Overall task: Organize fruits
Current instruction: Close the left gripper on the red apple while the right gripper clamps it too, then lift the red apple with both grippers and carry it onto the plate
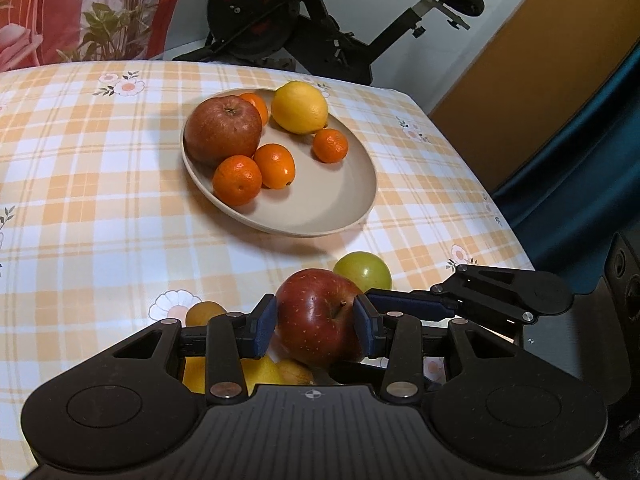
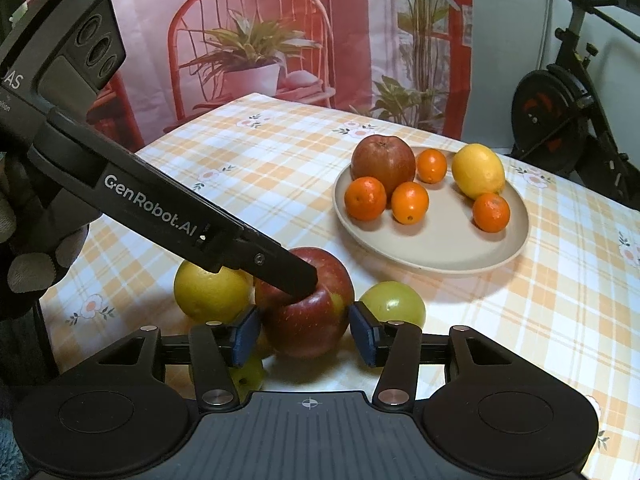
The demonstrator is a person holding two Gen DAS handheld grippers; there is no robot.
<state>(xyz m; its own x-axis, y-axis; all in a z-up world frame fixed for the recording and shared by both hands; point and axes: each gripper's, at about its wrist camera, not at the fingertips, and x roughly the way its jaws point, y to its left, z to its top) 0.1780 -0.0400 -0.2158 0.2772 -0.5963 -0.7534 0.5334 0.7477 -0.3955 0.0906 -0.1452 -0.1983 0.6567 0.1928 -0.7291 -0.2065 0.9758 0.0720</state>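
Left wrist view: the left claw [image 1: 315, 322] is clenched on a red apple [image 1: 312, 312], one blue pad pressed to each side, stem hollow turned toward 3 o'clock. This fruit sits low over the checked worktop [image 1: 100, 220]; whether it touches the cloth cannot be told. A green apple [image 1: 364, 270] lies just beyond it at 1 o'clock, and a yellow fruit [image 2: 212, 292] is just beside it at 9 o'clock in the right wrist view.

At 12 o'clock from the claw, well apart, stands a beige plate [image 1: 320, 216]. On it are a large apple [image 1: 224, 130] at 10 o'clock, a lemon [image 1: 300, 107] at 12 o'clock, and four mandarins [image 1: 237, 179], two of them touching the large apple's near side.

Right wrist view: the right claw [image 2: 306, 336] flanks the same red apple from the near side; its pads sit at the fruit's edges, but whether they press or stand free I cannot tell. One finger [image 2: 296, 276] of the left claw lies across the apple's top. A gloved hand [image 2: 28, 240] holds that tool at 9 o'clock.
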